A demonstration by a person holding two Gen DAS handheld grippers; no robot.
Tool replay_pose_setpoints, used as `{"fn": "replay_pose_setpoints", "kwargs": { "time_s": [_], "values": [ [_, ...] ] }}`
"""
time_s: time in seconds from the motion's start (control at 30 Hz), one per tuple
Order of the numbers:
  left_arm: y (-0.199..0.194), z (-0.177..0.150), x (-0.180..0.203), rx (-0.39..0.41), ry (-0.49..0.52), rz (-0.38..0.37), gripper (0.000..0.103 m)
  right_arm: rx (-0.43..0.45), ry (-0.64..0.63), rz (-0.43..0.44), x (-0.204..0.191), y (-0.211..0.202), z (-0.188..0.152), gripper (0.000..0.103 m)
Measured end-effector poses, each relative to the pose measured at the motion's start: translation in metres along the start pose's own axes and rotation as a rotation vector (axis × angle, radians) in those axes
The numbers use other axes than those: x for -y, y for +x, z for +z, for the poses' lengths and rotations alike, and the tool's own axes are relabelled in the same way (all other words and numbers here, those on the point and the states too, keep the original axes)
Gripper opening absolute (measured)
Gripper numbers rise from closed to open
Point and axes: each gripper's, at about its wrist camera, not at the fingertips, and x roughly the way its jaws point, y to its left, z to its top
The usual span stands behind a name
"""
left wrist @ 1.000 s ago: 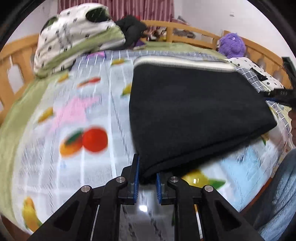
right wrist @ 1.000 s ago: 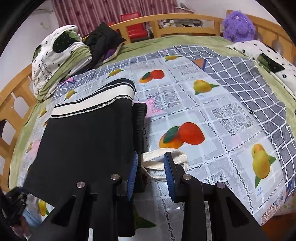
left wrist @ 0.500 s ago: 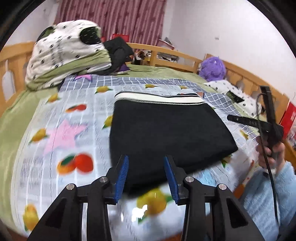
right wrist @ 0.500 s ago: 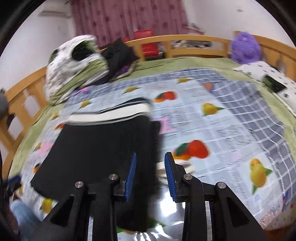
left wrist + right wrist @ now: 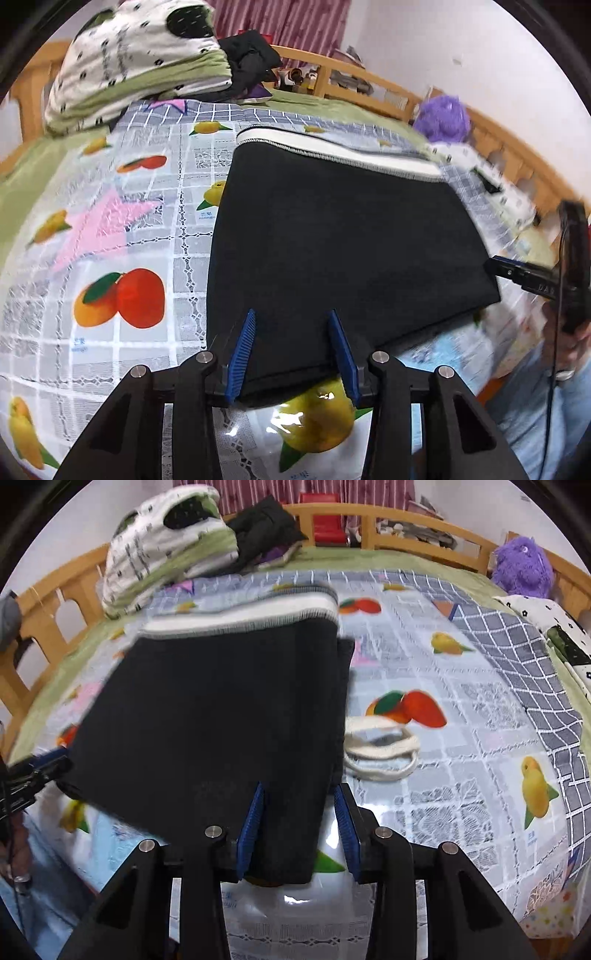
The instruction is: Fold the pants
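The black pants (image 5: 340, 236) lie folded flat on the fruit-print cloth, white waistband (image 5: 332, 147) at the far edge. My left gripper (image 5: 293, 332) is open, its blue pads on either side of the near left fold edge, gripping nothing. In the right wrist view the pants (image 5: 221, 709) fill the left centre. My right gripper (image 5: 299, 805) is open over the near right corner of the pants. A white drawstring (image 5: 380, 749) loops out on the cloth to the right of the pants. The right gripper also shows in the left wrist view (image 5: 517, 273).
A folded white and green quilt (image 5: 166, 554) and dark clothes (image 5: 266, 528) sit at the bed's far side. A purple plush toy (image 5: 521, 565) is at the far right. Wooden bed rails (image 5: 406, 520) ring the bed. A patterned pillow (image 5: 565, 631) lies right.
Both grippers let go of the pants' near edge and opened. They pulled back and rose slightly. The pants now lie flat on the cloth.
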Motion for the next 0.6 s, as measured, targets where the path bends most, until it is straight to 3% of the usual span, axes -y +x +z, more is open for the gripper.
{"fn": "replay_pose_setpoints", "kwargs": {
  "time_s": [0.1,0.17,0.4,0.43,0.5,0.53,0.6],
  "values": [
    [-0.004,0.012,-0.009,0.054,-0.039,-0.029,0.042,0.128,0.025,-0.024,0.006,-0.015,0.019,0.041],
    [-0.003,0.019,-0.013,0.081,-0.05,-0.024,0.044,0.162,0.052,-0.031,0.01,-0.01,0.044,0.043],
    [0.005,0.014,-0.027,0.076,-0.075,0.001,0.044,0.068,0.206,-0.011,0.025,0.072,0.115,0.044],
    [0.005,0.013,-0.028,0.074,-0.071,0.011,0.044,0.038,0.203,0.011,0.025,0.085,0.118,0.039],
    [0.007,0.014,-0.029,0.07,-0.064,0.02,0.044,0.037,0.146,0.01,0.017,0.088,0.121,0.017],
    [0.008,0.014,-0.029,0.069,-0.063,0.024,0.044,0.07,0.106,-0.001,0.013,0.076,0.123,0.015],
    [0.008,0.015,-0.031,0.071,-0.071,0.019,0.044,0.138,0.155,0.069,0.02,0.049,0.12,0.015]
  ]
}}
